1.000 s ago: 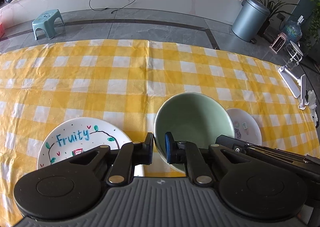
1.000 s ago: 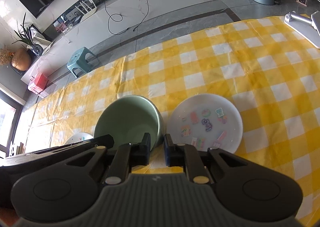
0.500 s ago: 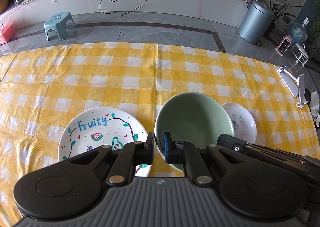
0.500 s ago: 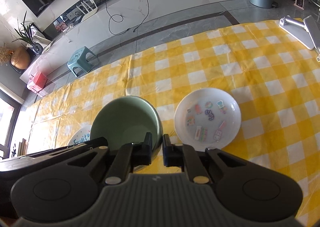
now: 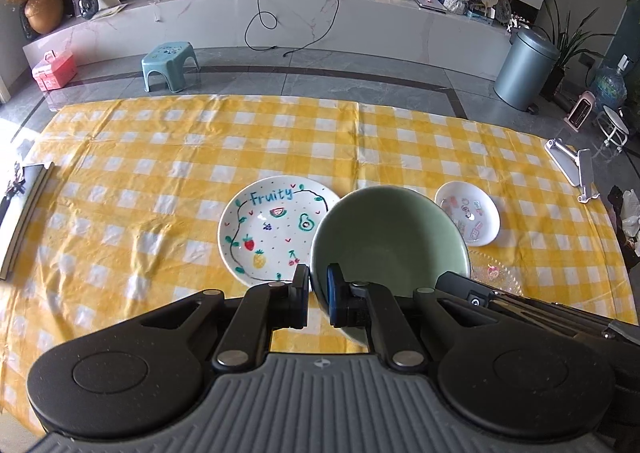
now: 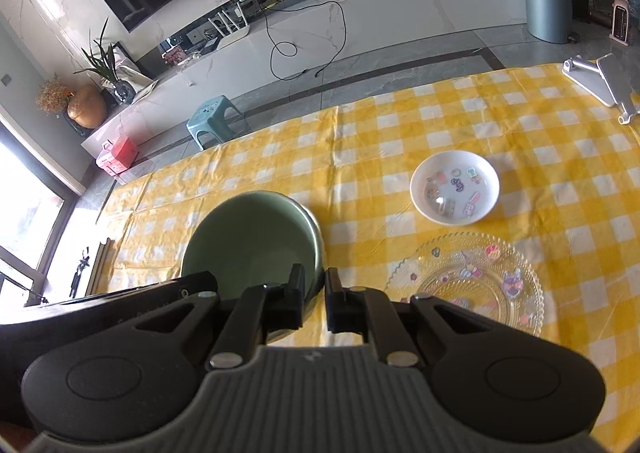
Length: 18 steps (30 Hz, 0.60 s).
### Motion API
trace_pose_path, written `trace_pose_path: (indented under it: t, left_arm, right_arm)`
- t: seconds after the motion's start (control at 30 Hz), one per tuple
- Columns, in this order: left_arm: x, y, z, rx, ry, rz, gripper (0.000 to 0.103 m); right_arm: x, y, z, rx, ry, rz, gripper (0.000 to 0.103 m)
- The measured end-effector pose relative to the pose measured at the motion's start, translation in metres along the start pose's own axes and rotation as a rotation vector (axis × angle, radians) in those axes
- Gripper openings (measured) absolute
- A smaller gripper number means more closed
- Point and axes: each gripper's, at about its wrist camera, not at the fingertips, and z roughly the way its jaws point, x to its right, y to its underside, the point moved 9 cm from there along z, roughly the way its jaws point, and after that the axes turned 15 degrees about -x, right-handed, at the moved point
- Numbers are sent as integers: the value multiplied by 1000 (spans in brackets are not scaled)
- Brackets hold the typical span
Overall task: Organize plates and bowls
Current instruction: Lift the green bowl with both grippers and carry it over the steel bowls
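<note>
Green bowl (image 5: 390, 239) hangs above the yellow-and-white checked tablecloth (image 5: 160, 157), pinched by its rim on 2 sides. The left gripper (image 5: 318, 287) has its jaws nearly together on the near left part of the rim, 1 finger outside the wall and 1 inside. The right gripper (image 6: 314, 289) clamps the opposite edge in the same way, its jaws drawn narrow with the rim between them; in the right wrist view the bowl (image 6: 252, 249) sits to the left of that gripper and tilts toward the camera, showing its bare inside.

Below and to the left of the bowl lies a white plate (image 5: 272, 229) lettered "Fruity" and painted with small fruits and a vine border; in the left wrist view the bowl's edge overlaps the plate's right side. To the right lies a small white dish (image 6: 455, 187) with coloured stickers in it, resting flat on the cloth and apart from the bowl. Nearer the right gripper sits a clear glass plate (image 6: 472, 281) with a scalloped rim and stickers, also flat on the cloth. A white folding stand (image 6: 600, 81) rests at the far right edge of the table. A dark flat object (image 5: 24, 213) lies at the table's left edge.
</note>
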Motion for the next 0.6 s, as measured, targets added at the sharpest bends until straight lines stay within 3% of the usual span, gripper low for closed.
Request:
trace_pose_path:
  t: [0.3,0.6]
  left_arm:
    - [-23,64,-39,29,6,-80,9]
    - [-44,111,-50,33,78,-167,9]
  right_arm:
    - [-34,71,-41,38,-19,-59,8]
    - [-46,124,-53,41,-11,-91,8]
